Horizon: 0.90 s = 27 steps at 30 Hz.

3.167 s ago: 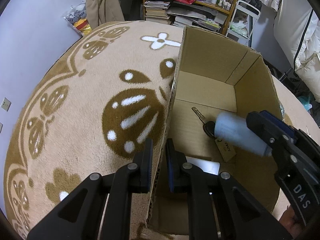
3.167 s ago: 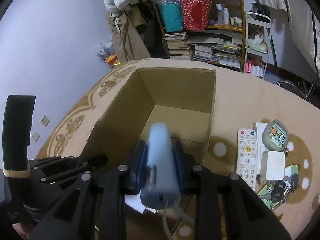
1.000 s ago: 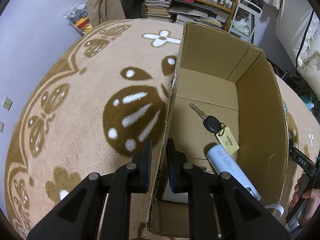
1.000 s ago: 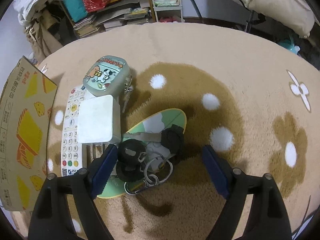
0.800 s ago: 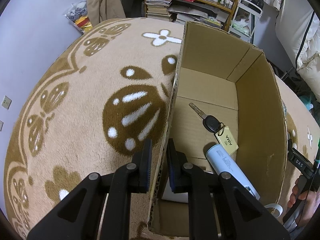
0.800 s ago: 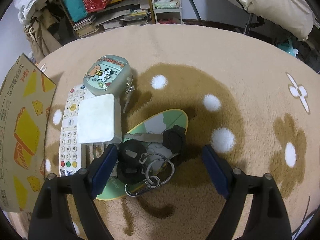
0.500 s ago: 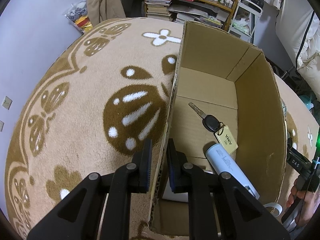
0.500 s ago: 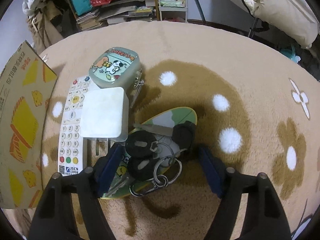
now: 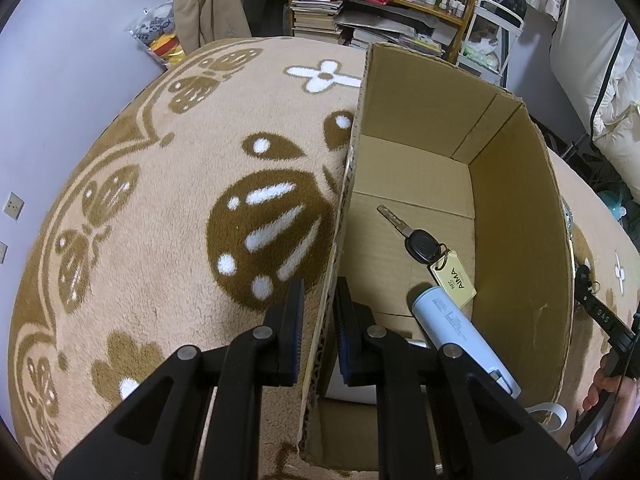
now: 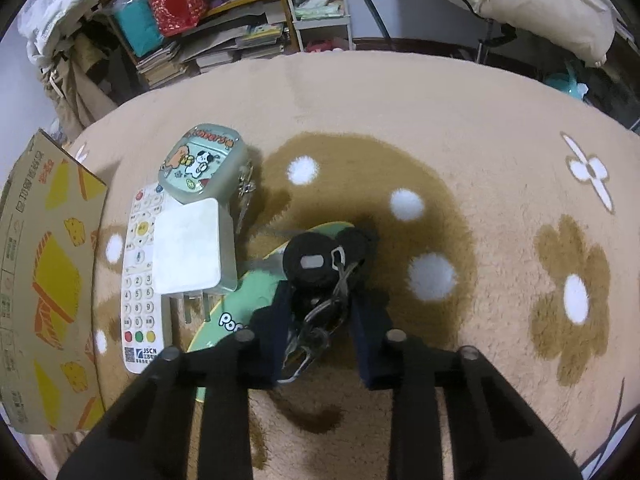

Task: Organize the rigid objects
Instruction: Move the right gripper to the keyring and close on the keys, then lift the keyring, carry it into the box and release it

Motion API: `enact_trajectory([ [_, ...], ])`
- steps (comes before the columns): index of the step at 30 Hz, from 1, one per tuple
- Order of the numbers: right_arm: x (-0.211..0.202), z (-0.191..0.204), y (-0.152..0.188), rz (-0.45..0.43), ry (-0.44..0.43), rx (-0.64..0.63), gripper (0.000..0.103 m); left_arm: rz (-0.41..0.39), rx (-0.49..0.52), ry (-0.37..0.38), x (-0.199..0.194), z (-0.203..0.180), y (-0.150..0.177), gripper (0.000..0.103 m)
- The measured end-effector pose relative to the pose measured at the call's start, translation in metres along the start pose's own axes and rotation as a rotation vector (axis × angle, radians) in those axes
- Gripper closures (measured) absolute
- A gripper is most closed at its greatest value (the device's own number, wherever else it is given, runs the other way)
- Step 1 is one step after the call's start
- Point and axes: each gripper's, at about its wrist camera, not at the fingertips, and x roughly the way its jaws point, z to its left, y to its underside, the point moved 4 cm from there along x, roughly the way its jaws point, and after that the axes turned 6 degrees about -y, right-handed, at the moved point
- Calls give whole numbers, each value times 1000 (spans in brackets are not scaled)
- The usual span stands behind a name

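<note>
My left gripper (image 9: 318,332) is shut on the near left wall of an open cardboard box (image 9: 516,216). Inside the box lie a black car key with a yellow tag (image 9: 424,246) and a pale blue cylinder (image 9: 456,330). My right gripper (image 10: 320,336) is open, low over the rug, with a bunch of black keys on rings (image 10: 316,268) between its fingers. The keys lie on a green oval card (image 10: 248,300). To their left sit a white charger block (image 10: 188,246), a white remote (image 10: 138,280) and a pale green cartoon case (image 10: 202,166).
The box's printed outer wall (image 10: 36,280) stands at the left of the right wrist view. The right gripper's handle and the hand (image 9: 608,344) show beyond the box's right wall. Shelves with books (image 9: 360,12) stand behind. Patterned beige rug (image 9: 140,200) lies all around.
The blue cylinder was let go into the box. My right gripper left the box, moved over the pile on the rug and came down around the bunch of keys, its fingers somewhat narrower. The left has not moved.
</note>
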Motion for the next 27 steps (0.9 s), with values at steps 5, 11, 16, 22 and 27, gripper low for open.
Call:
enact_trajectory([
  [5,-8,2,1,-23,12,-24,77,0,1,-1,-1,0,0,89],
  [11,-28,6,-5,-87,-15,-5,77,2,-5,1,-1,0,0,89],
  [16,-44,15,-12,-138,-38,-15,77,1,-2,-2,-3,-1,1,89],
  [22,-68,33,-21,-195,-92,-25,77,1,-2,-3,-3,-1,0,89],
  [27,-91,68,-27,-245,-151,-91,77,-3,-3,-11,-3,0,1,89],
])
